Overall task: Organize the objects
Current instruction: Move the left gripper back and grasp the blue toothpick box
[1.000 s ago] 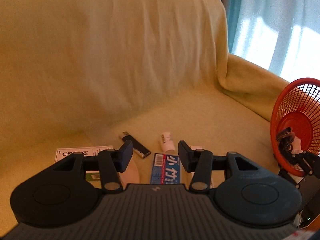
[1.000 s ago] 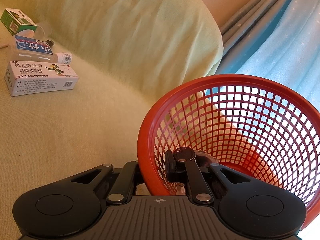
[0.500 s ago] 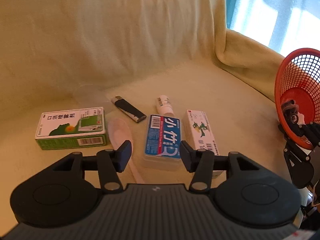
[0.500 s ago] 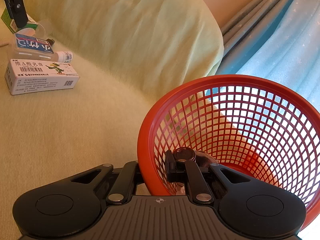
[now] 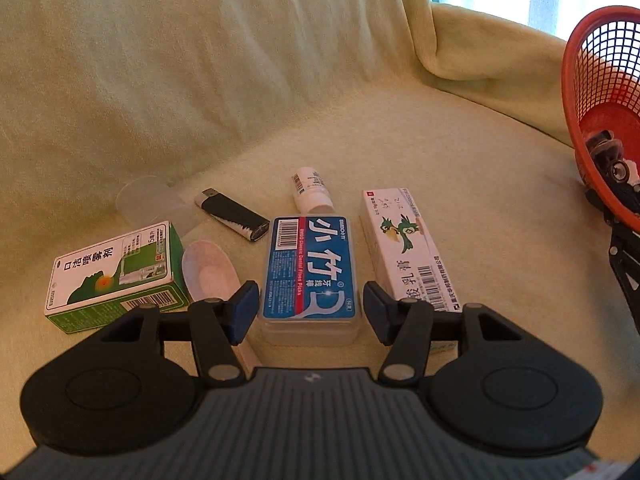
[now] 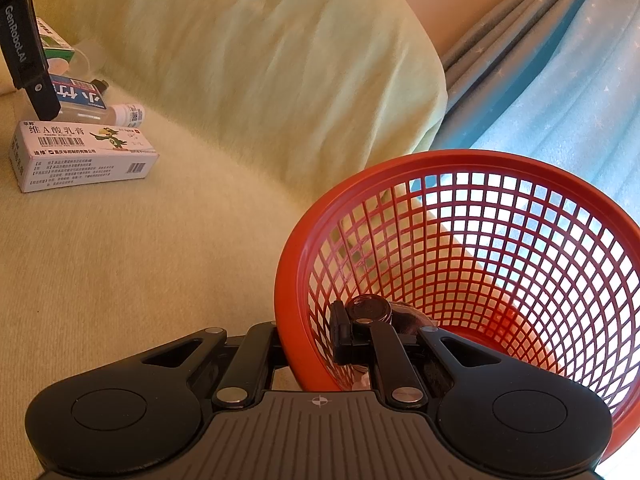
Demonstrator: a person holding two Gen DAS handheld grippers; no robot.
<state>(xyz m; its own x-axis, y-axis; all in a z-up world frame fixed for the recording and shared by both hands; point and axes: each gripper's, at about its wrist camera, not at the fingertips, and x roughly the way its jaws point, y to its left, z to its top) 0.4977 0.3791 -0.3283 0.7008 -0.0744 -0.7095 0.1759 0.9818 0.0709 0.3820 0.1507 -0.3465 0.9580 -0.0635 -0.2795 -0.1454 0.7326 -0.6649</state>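
My left gripper (image 5: 311,310) is open, its fingers on either side of the near end of a blue floss-pick box (image 5: 310,270) lying on the sofa seat. Around it lie a green box (image 5: 116,274), a pale plastic spoon (image 5: 208,276), a black lighter (image 5: 232,214), a small white bottle (image 5: 311,190), a clear cup (image 5: 150,204) and a white ointment box (image 5: 408,246). My right gripper (image 6: 308,340) is shut on the rim of a red mesh basket (image 6: 480,248), which is tilted. The ointment box (image 6: 84,156) also shows in the right wrist view.
The sofa is covered in a yellow-green throw (image 5: 200,60); its armrest (image 5: 492,52) rises at the right. Blue curtains (image 6: 560,80) hang behind the basket. The left gripper's finger (image 6: 24,48) shows at the top left of the right wrist view.
My left gripper has moved down and forward over the objects, so the floss-pick box now lies between its open fingers. The right gripper and basket have stayed still.
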